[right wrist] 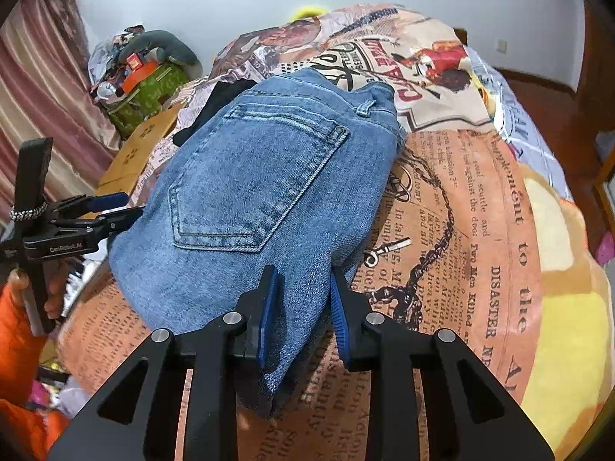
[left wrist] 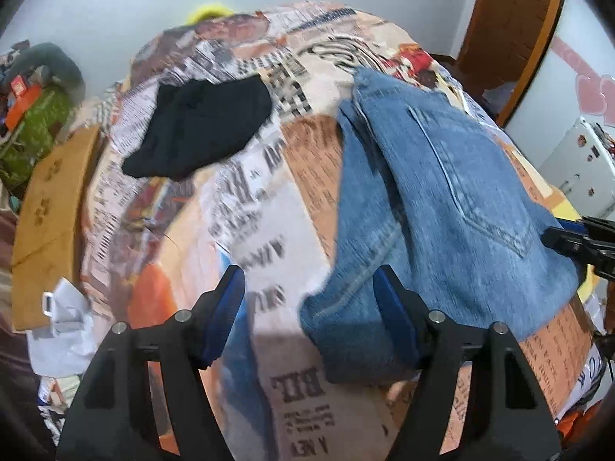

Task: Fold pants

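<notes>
Two claws flank the jeans [right wrist: 246,192]: right claw [right wrist: 303,303] pinches their hem, left claw [left wrist: 309,299] gapes beside them; only the left view shows a black garment [left wrist: 200,126] beyond them.

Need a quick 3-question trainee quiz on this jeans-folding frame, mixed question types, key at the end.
1. True or false: the right gripper is shut on a fold of the blue jeans.
2. Multiple choice: in the left wrist view, where does the black garment lie relative to the jeans? A) on top of them B) apart, to their left on the newspaper-print bedspread C) under them
3. Fill in: the jeans lie with a back ____ facing up.

Key: 1 true; 2 B; 3 pocket
</notes>
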A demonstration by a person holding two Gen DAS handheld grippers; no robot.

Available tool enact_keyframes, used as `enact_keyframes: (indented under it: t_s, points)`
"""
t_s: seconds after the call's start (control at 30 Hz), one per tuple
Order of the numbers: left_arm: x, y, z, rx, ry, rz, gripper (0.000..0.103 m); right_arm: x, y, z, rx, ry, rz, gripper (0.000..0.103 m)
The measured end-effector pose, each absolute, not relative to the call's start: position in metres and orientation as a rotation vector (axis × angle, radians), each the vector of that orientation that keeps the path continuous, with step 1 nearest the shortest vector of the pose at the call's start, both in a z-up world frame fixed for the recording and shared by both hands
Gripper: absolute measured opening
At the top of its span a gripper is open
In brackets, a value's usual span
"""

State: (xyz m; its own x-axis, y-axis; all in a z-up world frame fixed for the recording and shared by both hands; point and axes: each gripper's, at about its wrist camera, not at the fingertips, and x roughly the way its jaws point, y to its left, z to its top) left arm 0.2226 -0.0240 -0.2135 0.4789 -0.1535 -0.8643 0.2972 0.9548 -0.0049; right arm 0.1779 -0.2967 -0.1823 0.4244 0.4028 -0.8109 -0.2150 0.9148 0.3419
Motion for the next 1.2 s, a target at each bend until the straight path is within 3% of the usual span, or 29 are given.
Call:
enact_keyframes:
  t_s: [0.17,0.47,0.63,0.97,1.07,1.13,1.2]
  points:
    - [0.252,-0.025,-0.185,0.15,0.969,-0.265,0.073,0.192,-0.312,-0.163,0.207,1.012,0.354,0.027]
    - [0.329,-0.078,-0.168,0.221,0.894,-0.296,0.083,0.247,-0.332,-0.158,0.207,0.954,0.308,0.04]
    - [0.371,-0.107,-0.182,0.219,0.948,-0.35,0.083,0.283,-0.343,-0.168,0.251,0.933,0.259,0.054]
    - [0.414,-0.143,-0.221,0.278,1.045,-0.41,0.083,0.353,-0.341,-0.202,0.311,0.994,0.292,0.054]
    - [0.419,-0.143,-0.228,0.278,1.047,-0.411,0.084,0.367,-0.335,-0.217,0.3,1.028,0.316,0.045]
    - [0.421,-0.141,-0.232,0.275,1.047,-0.41,0.085,0.374,-0.333,-0.227,0.287,1.054,0.316,0.025]
    - [0.423,-0.14,-0.238,0.279,1.052,-0.402,0.085,0.376,-0.333,-0.233,0.288,1.05,0.32,0.022]
